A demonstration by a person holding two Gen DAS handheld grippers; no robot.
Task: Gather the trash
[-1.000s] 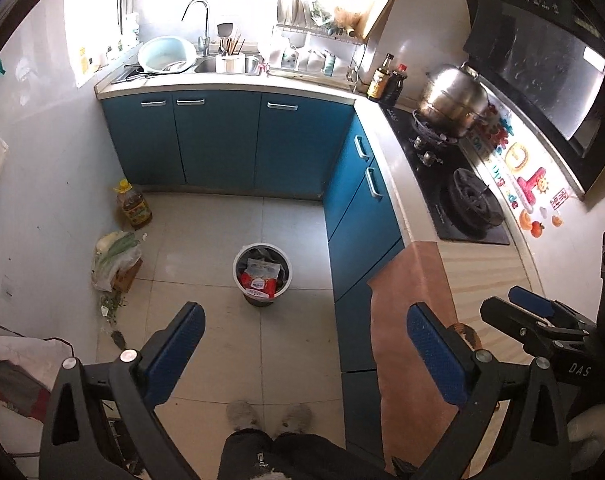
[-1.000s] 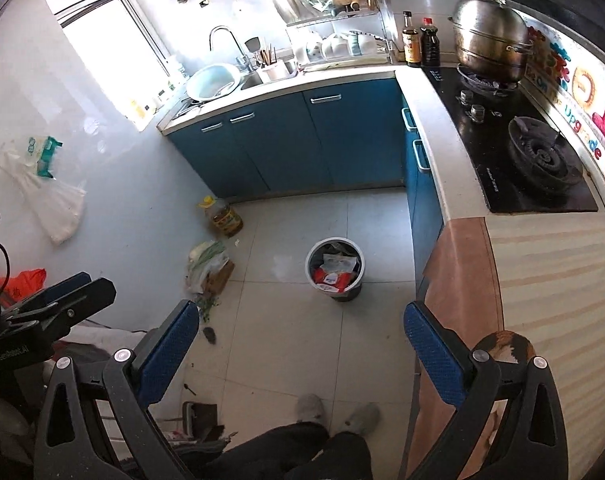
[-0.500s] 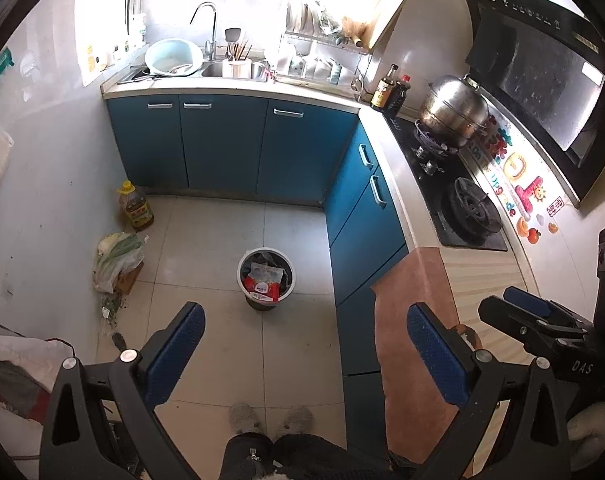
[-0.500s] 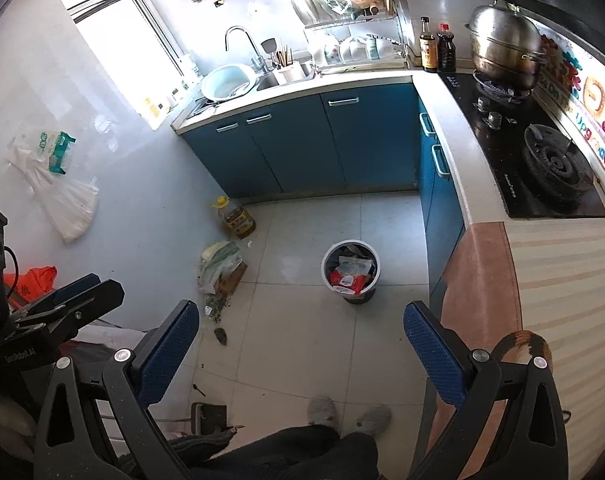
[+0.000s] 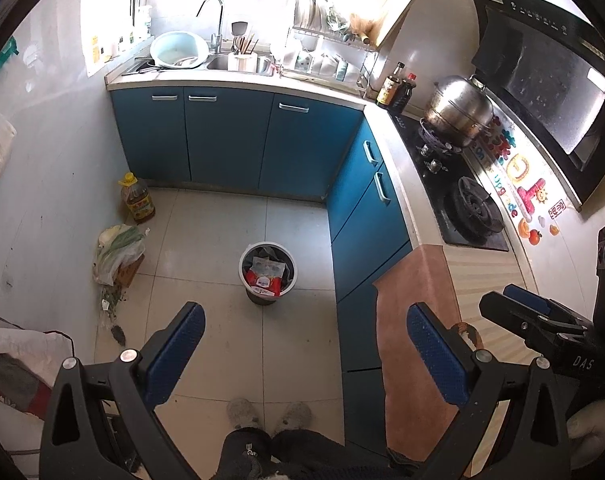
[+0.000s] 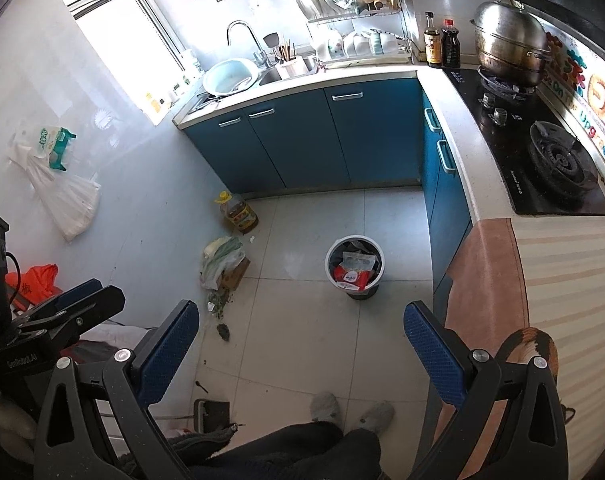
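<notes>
Both views look down from high up into a small kitchen with blue cabinet doors and a pale tiled floor (image 5: 222, 344). The left tool (image 5: 302, 344) hangs in the air with its two blue-padded fingers spread wide and nothing between them. The right tool (image 6: 300, 344) is spread just as wide and is also empty; in the left wrist view it shows at the right edge, over the striped wooden desk (image 5: 486, 276).

A small round white-rimmed trash bin (image 5: 267, 267) stands on the floor near the middle of the room, well apart from both tools and close to the blue cabinets on its right. Red and white plastic wrappers (image 6: 352, 274) lie inside it.

Against the left wall lies a translucent plastic bag of green vegetables (image 6: 221, 261), partly on a piece of brown cardboard (image 6: 235, 278). Scattered green leaf scraps (image 6: 219, 305) lie on the tiles just in front of it, and a small dark lump (image 6: 223, 331) lies a little nearer the camera. A yellow-capped plastic jug of cooking oil (image 6: 238, 213) stands beyond the bag, beside the cabinets.

A dented steel pot (image 5: 458, 110) sits on the far burner of the black gas hob (image 5: 458, 208). The person's grey slippers (image 5: 268, 414) show at the bottom edge.
</notes>
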